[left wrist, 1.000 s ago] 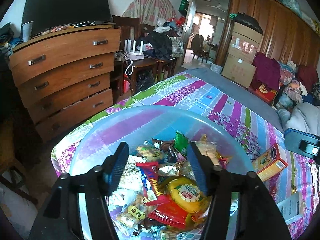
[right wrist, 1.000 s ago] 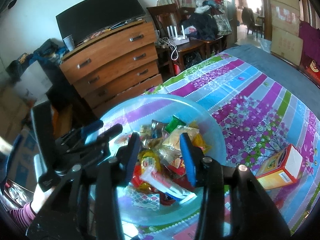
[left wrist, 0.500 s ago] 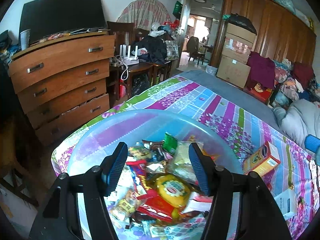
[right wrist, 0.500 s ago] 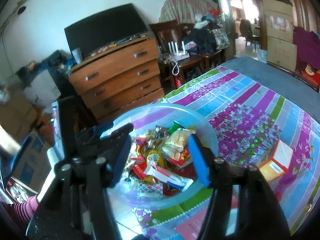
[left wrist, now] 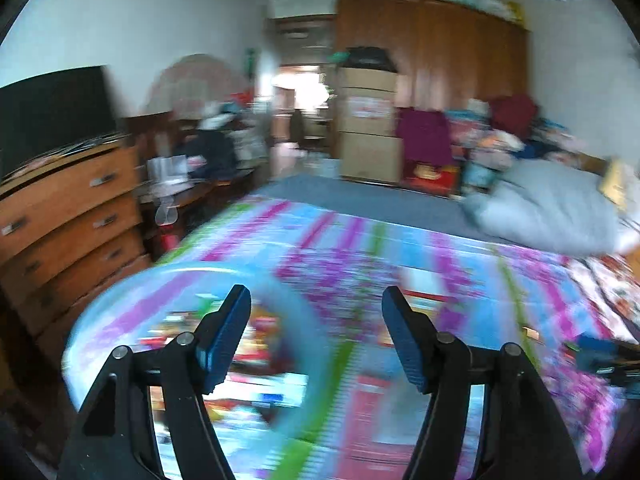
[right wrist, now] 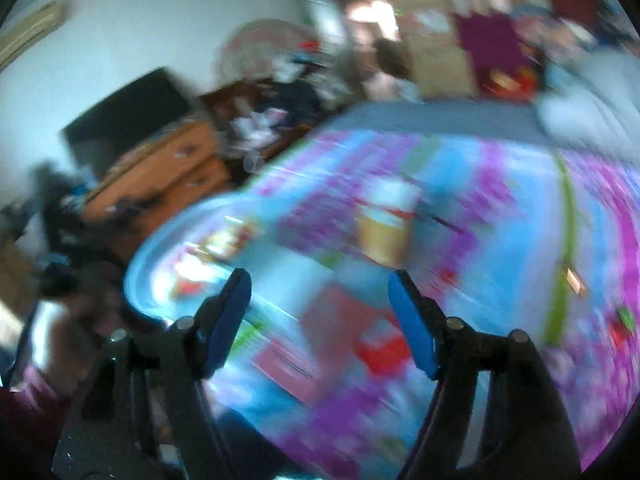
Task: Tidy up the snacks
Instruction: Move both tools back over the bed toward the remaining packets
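Both views are motion-blurred. A clear blue plastic basin [left wrist: 120, 300] full of mixed snack packets sits at the near left corner of the bed; it also shows in the right wrist view [right wrist: 160, 248]. My left gripper [left wrist: 316, 328] is open and empty, above the basin's right rim. My right gripper [right wrist: 320, 308] is open and empty, over the bed to the right of the basin. An orange and white snack box [right wrist: 384, 224] lies on the bedspread beyond it. A red packet [right wrist: 380, 348] lies between its fingers.
The bed has a striped purple, blue and green bedspread [left wrist: 400, 248]. A grey pillow [left wrist: 552, 212] lies at its far right. A wooden dresser [left wrist: 60, 216] with a TV stands left. Cardboard boxes [left wrist: 368, 128] and a wardrobe stand at the back.
Both grippers have swung to the right and pulled back from the basin, which now sits at the left of each view. Both jaws have opened wider.
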Available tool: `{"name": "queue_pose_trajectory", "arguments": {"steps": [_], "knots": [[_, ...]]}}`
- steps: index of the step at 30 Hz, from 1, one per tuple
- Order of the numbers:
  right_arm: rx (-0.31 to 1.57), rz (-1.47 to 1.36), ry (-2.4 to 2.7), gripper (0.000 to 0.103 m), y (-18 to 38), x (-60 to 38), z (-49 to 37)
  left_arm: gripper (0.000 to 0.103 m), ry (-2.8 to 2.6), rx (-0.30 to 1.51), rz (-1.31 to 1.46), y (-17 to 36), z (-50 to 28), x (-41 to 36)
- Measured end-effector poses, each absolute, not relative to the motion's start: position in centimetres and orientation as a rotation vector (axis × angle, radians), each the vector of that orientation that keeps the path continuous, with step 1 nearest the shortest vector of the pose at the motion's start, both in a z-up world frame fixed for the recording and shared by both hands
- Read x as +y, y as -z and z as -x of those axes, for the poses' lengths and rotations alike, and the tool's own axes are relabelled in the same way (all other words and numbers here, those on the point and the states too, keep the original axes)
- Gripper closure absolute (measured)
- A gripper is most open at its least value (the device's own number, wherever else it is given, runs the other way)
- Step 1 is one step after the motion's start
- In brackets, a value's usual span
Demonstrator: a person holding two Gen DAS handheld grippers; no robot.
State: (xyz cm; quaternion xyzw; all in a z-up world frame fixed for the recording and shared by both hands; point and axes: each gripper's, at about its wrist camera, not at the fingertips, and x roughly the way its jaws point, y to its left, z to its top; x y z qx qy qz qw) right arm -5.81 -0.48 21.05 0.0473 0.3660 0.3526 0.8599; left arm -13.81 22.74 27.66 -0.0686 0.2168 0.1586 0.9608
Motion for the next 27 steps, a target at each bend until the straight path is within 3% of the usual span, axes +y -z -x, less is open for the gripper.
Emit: {"name": "queue_pose_trajectory", "arguments": {"steps": [9, 19, 22, 27], "knots": [[0.911, -0.264, -0.277, 0.031, -11.7, -20.6, 0.4, 0.034, 0.006, 0.574, 0.01, -24.1, 9.3, 9.0], [0.896, -0.308, -0.166, 0.031, -8.6, -29.4, -9.8, 0.034, 0.092, 0.7, -0.052, -18.4, 4.9, 2.3], [0.865, -0.355, -0.257, 0.044, -7.8, -30.8, -12.1, 0.034, 0.101, 0.71, -0.06, -17.5, 4.0, 1.6], [0.837, -0.514, -0.335, 0.046, -5.4, -33.8, -15.2, 0.034, 0.116, 0.734, -0.1, -16.2, 3.2, 0.5]]}}
